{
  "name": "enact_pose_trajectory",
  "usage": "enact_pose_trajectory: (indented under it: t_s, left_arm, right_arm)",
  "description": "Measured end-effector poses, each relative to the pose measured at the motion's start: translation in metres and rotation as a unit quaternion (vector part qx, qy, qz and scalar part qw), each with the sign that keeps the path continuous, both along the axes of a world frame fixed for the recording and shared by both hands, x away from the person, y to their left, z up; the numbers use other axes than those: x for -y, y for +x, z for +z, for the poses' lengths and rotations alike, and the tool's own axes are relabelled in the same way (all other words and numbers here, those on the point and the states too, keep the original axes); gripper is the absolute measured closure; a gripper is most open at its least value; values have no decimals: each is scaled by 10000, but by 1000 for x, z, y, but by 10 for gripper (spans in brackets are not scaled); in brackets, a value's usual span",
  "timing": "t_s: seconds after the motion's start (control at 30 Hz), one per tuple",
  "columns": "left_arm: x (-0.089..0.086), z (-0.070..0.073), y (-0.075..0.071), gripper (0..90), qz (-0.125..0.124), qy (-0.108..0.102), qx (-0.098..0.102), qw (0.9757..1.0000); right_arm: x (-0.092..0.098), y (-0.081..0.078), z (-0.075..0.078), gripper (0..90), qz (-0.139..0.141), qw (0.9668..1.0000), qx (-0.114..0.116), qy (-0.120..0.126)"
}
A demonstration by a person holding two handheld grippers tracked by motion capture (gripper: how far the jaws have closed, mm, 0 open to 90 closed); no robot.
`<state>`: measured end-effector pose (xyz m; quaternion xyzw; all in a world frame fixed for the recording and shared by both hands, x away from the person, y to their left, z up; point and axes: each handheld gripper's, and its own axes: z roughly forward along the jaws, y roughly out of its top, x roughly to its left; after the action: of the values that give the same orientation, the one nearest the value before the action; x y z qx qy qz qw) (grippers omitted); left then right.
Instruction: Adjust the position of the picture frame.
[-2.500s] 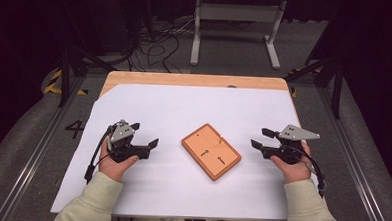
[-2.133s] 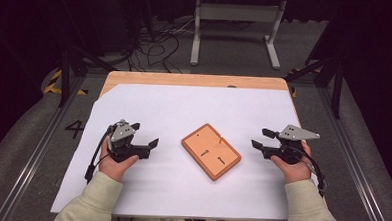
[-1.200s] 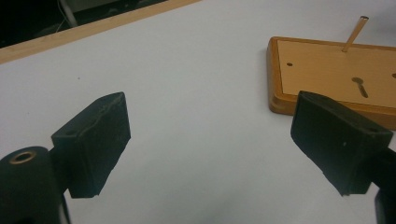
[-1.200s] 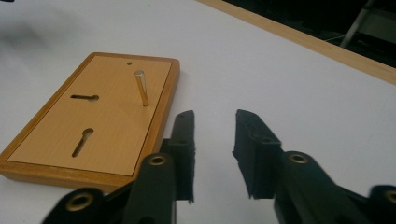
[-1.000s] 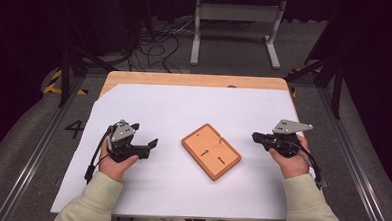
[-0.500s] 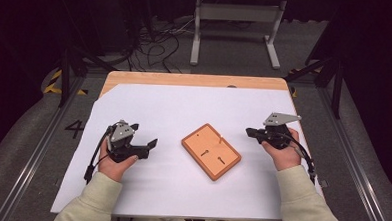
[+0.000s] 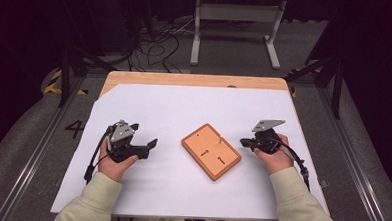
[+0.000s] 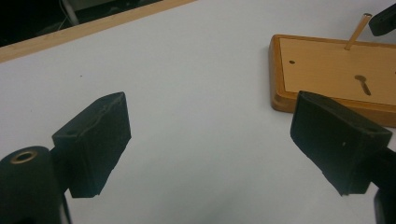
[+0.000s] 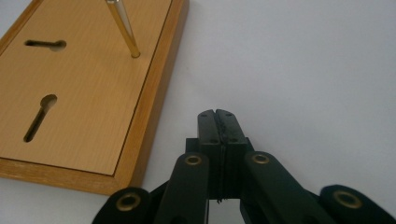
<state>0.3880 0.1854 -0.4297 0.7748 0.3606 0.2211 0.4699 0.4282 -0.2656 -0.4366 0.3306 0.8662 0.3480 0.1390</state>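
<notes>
A flat wooden board [image 7: 211, 152] lies at an angle on the white sheet, with two keyhole slots [image 9: 39, 116] and a thin brass-coloured peg [image 7: 220, 138] standing tilted near its far right corner. My right gripper [image 7: 243, 141] is just right of the board, low over the sheet, its jaws shut on nothing; in the right gripper view its tips [image 9: 218, 119] sit beside the board's edge [image 9: 149, 107], short of the peg [image 9: 122, 25]. My left gripper [image 7: 144, 134] rests left of the board with its jaws open and nothing between them [image 8: 215, 140].
The white sheet [image 7: 184, 110] covers most of the wooden table [image 7: 195, 80]. Beyond the table's far edge are cables and a metal stand [image 7: 233, 22] on the floor. Dark frame rails run along both sides.
My right gripper's jaws have shut, and it has moved left and down towards the board's right corner. The left gripper and the board have stayed put.
</notes>
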Motion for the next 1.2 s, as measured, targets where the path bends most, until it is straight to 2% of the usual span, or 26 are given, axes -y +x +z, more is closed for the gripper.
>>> enact_pose_trajectory:
  t_s: [0.2,0.33,0.43,0.73,0.83,0.93,1.03,1.2]
  left_arm:
    - [0,0,0,126,-27,-1,-2,10000]
    - [0,0,0,127,-25,-10,-7,10000]
    - [0,0,0,127,-26,-13,-9,10000]
    - [1,-1,1,128,-42,15,-33,10000]
    - [1,-1,1,128,-39,22,-34,10000]
    - [0,0,1,129,-17,-8,-25,10000]
    - [0,0,1,130,-11,-17,-29,10000]
    - [-1,0,1,132,-8,-8,-33,10000]
  right_arm:
    - [-3,-2,-6,900,103,9997,-208,14]
    - [-7,-5,-5,900,231,9994,-241,0]
    - [-10,-7,-6,900,295,9990,-305,-105]
    - [-14,-11,-6,900,335,9984,-414,-166]
    - [-19,-15,-7,900,518,9971,-559,-66]
    - [-30,-22,-5,900,741,9952,-611,-203]
    - [-38,-25,-5,900,876,9938,-648,-227]
    - [-58,-31,-5,900,1220,9895,-726,-281]
